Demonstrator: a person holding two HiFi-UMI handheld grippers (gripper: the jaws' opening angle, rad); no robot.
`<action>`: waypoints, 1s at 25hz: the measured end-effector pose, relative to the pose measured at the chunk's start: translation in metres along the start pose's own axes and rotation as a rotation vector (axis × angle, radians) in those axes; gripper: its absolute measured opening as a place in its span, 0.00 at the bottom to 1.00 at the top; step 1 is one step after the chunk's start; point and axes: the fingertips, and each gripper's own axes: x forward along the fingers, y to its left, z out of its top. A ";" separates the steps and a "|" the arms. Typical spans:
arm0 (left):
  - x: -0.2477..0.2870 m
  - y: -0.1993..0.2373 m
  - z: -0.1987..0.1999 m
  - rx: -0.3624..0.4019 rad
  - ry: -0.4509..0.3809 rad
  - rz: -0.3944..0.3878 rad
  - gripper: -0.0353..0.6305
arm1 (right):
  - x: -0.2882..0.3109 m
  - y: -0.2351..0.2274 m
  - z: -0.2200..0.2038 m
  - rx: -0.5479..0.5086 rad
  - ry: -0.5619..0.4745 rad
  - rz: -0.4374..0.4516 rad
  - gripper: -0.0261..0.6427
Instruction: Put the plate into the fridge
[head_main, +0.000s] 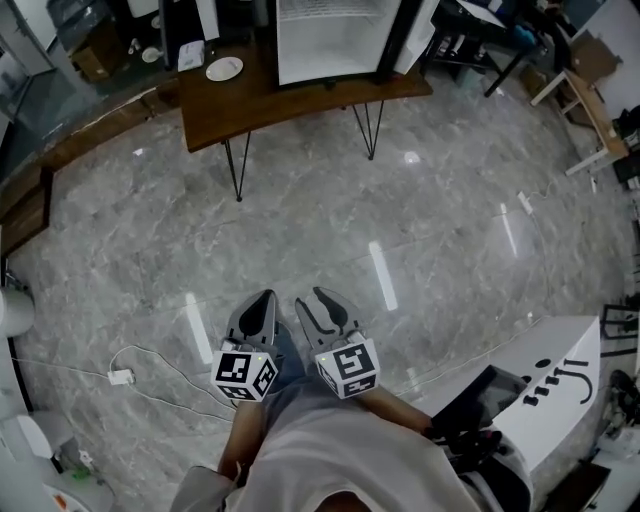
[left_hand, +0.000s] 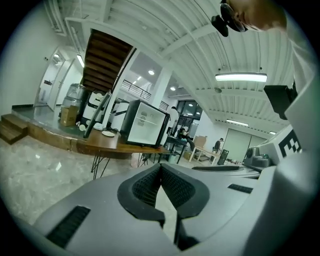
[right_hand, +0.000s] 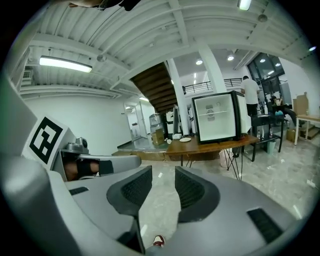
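My left hand-held gripper (head_main: 262, 300) is clenched, nothing between its jaws. My right hand-held gripper (head_main: 320, 300) is released and empty. Both are above the floor (head_main: 430, 250), well apart from the bench (head_main: 300, 100). The plate (head_main: 224, 68) lies on the bench, left of the fridge (head_main: 335, 40).

a white cable (head_main: 120, 377) lies on the grey marble floor (head_main: 450, 230), well apart from the wooden table (head_main: 250, 102).

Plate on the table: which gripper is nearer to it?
Left, only slightly. The left gripper and right gripper sit side by side, far across the floor from the plate, which lies ahead and leftward.
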 end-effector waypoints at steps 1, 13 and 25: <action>0.005 0.019 0.014 -0.008 -0.005 -0.009 0.08 | 0.022 0.007 0.013 -0.015 0.007 0.011 0.23; 0.031 0.274 0.194 0.001 -0.093 -0.040 0.08 | 0.283 0.115 0.166 -0.142 -0.026 0.056 0.23; 0.191 0.391 0.211 -0.093 -0.029 -0.053 0.08 | 0.466 0.051 0.183 -0.141 0.086 0.135 0.16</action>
